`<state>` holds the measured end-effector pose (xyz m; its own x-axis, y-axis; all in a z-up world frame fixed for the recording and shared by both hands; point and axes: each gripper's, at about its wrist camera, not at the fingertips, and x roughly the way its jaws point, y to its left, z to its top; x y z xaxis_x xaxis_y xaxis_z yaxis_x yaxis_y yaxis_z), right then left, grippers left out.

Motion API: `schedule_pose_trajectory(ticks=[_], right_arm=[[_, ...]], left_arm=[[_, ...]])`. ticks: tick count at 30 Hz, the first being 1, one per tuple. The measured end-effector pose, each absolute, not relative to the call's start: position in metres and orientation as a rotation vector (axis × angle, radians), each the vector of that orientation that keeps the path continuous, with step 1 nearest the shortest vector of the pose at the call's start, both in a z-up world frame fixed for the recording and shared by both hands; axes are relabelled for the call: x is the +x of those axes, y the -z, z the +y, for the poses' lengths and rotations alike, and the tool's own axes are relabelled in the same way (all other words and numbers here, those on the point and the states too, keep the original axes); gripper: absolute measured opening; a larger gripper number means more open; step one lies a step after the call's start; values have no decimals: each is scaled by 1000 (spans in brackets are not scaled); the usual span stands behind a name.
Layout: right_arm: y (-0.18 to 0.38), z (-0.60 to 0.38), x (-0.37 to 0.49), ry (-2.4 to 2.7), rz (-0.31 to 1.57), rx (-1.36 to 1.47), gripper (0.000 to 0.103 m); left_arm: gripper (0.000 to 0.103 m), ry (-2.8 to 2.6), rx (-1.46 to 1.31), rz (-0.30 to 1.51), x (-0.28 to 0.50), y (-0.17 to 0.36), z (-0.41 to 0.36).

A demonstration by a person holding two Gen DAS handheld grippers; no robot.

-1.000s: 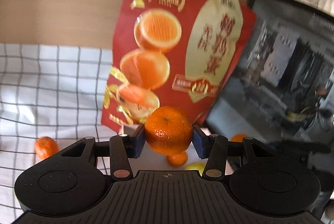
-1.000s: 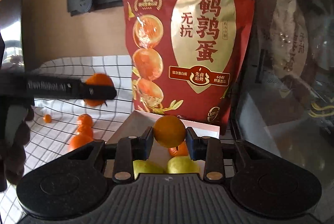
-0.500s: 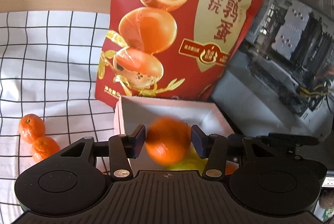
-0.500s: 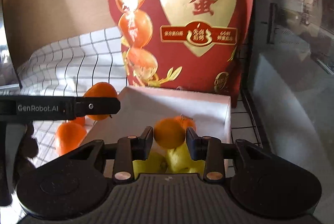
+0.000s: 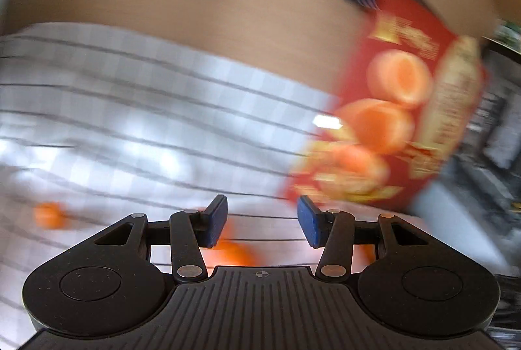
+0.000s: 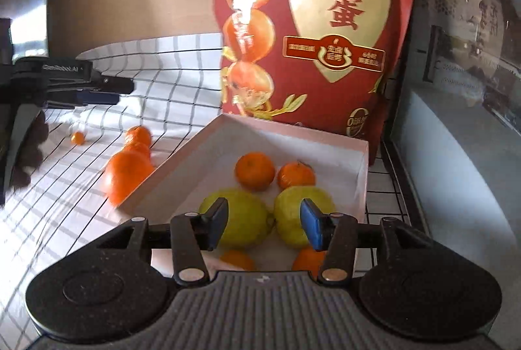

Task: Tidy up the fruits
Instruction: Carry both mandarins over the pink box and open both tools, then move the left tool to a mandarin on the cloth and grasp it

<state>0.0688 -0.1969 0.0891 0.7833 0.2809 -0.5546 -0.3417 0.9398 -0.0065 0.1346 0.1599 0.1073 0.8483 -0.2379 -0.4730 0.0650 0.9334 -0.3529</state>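
White cloth with a black grid [image 6: 169, 69] covers the table beneath a tan wall; a tall red-and-gold snack pouch [image 6: 312, 24] stands behind a shallow white cardboard box [image 6: 358, 167]. Right gripper [image 6: 262, 224]: jaws have just been opening and stand apart with nothing between them, poised over the box, which holds four small orange mandarins [image 6: 255, 170] and two yellow-green round fruits [image 6: 237, 221]. Left gripper [image 5: 260, 224]: jaws likewise apart and empty, above the cloth. Step in hand, as judged: both deliveries are done and the left is heading for the loose mandarins [image 6: 127, 174] lying just left of the box. The next move calls for centring one mandarin between the pads before closing. Right wrist view alone shows the box contents and the left gripper from the side; the left wrist view, heavily blurred, shows only cloth, pouch and loose fruit.
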Motion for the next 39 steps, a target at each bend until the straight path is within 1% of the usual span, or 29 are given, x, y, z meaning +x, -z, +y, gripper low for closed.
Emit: schedule_pose_trajectory(ticks=[6, 8, 10, 13, 18, 21, 24, 26, 27, 28, 29, 34, 36, 39], right_arm=[[-94, -187, 48, -368, 575, -158, 51], [-100, -178, 47, -383, 573, -151, 54], [-104, -168, 47, -400, 568, -143, 55], [-104, -151, 44, -441, 571, -137, 56], [-96, -125, 37, -500, 602, -169, 56], [-95, -118, 30, -518, 603, -192, 56], [-98, -117, 27, -520, 602, -196, 56], [-100, -117, 28, -517, 598, -194, 57], [-102, -115, 28, -514, 594, -195, 57], [-105, -114, 29, -511, 587, -196, 57], [-108, -112, 30, -509, 576, -198, 57], [-131, -95, 48, -560, 575, -146, 62], [-138, -84, 64, -574, 588, -117, 64], [-138, -61, 98, -569, 636, -66, 65]], left_arm=[[52, -66, -387, 493, 121, -85, 258], [52, -92, -417, 491, 119, -77, 278], [52, -95, -399, 518, 122, -70, 285], [52, -87, -342, 555, 132, -61, 278], [52, -133, -322, 579, 146, -51, 266], [53, -162, -308, 607, 155, -43, 259], [52, -216, -234, 626, 160, -37, 251], [48, -237, -212, 630, 160, -34, 249], [38, -241, -203, 629, 159, -33, 249], [34, -243, -196, 629, 157, -33, 249], [34, -247, -194, 630, 155, -34, 249], [33, -107, -303, 591, 103, -59, 237], [34, -49, -338, 562, 66, -67, 218], [34, 91, -338, 537, 15, -63, 182]])
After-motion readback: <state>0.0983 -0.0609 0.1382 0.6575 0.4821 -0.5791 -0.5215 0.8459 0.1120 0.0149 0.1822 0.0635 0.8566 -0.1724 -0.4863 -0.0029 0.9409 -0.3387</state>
